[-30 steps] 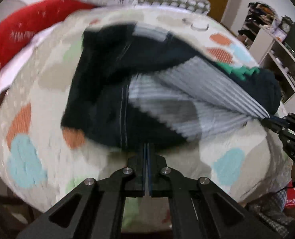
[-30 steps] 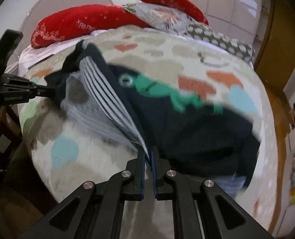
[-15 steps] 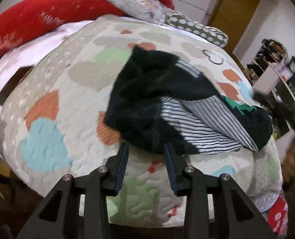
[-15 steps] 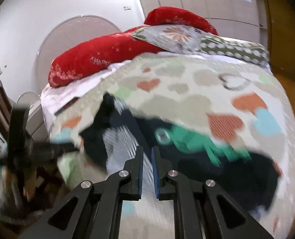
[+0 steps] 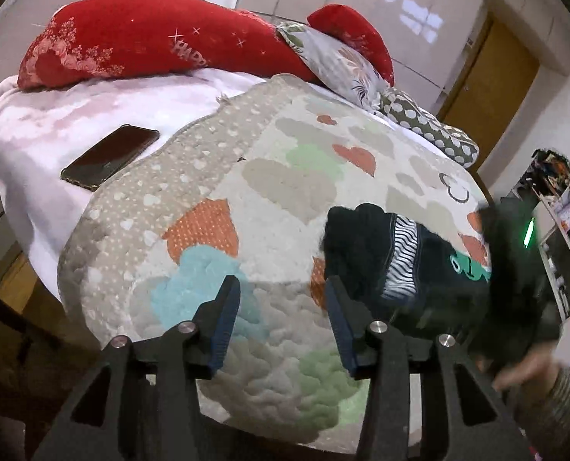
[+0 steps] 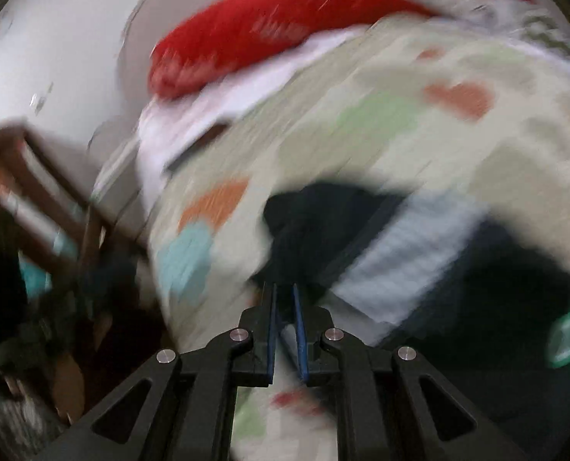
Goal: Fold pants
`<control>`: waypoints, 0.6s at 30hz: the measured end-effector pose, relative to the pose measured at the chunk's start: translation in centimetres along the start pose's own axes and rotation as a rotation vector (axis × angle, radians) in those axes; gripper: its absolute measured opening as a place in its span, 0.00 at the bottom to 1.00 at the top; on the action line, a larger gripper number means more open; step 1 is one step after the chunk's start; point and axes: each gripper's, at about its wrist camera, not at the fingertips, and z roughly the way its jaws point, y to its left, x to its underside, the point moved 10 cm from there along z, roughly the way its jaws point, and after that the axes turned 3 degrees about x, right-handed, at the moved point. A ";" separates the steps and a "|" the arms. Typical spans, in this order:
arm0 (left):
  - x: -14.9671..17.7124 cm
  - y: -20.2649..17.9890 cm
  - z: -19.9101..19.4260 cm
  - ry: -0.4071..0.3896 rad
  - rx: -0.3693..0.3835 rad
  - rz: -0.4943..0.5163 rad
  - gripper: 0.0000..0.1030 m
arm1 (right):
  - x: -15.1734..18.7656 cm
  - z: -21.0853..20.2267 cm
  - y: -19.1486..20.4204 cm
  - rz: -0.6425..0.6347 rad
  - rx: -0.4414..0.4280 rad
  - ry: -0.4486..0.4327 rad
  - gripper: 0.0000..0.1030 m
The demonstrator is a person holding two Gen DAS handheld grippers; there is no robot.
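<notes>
The left hand-held gripper is angled down over the quilt, its jaws just opened and empty. The right hand-held gripper, nearly closed, is aimed at the pants bunched on the bed; any grip is obscured by blur.

Partial white lettering "HAPP" on red pillow.
</notes>
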 end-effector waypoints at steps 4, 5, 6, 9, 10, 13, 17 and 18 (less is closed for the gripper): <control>-0.7 -1.4 0.5 0.011 0.027 0.004 0.44 | 2.5 1.0 1.1 -0.093 0.105 -0.001 0.09; -0.9 -1.9 0.7 0.012 0.033 0.011 0.46 | 2.7 0.0 1.1 -0.096 0.107 -0.026 0.09; -0.9 -2.5 0.9 0.010 0.042 0.018 0.50 | 2.8 -0.8 1.1 -0.091 0.105 -0.048 0.09; -0.8 -4.4 1.6 0.014 0.072 0.037 0.55 | 4.2 -6.4 -1.6 0.013 0.125 -0.154 0.14; -0.5 -5.1 1.9 0.025 0.079 0.044 0.55 | 4.7 -8.3 -3.0 0.048 0.146 -0.184 0.16; 0.5 -6.9 2.9 0.062 0.092 0.067 0.55 | 6.9 -15.3 -8.7 0.159 0.306 -0.302 0.25; 1.5 -8.5 3.5 0.092 0.082 0.097 0.55 | 11.6 -24.7 -17.6 0.373 0.516 -0.436 0.51; 1.7 -8.8 3.5 0.101 0.078 0.098 0.55 | 13.3 -26.8 -20.3 0.447 0.568 -0.456 0.51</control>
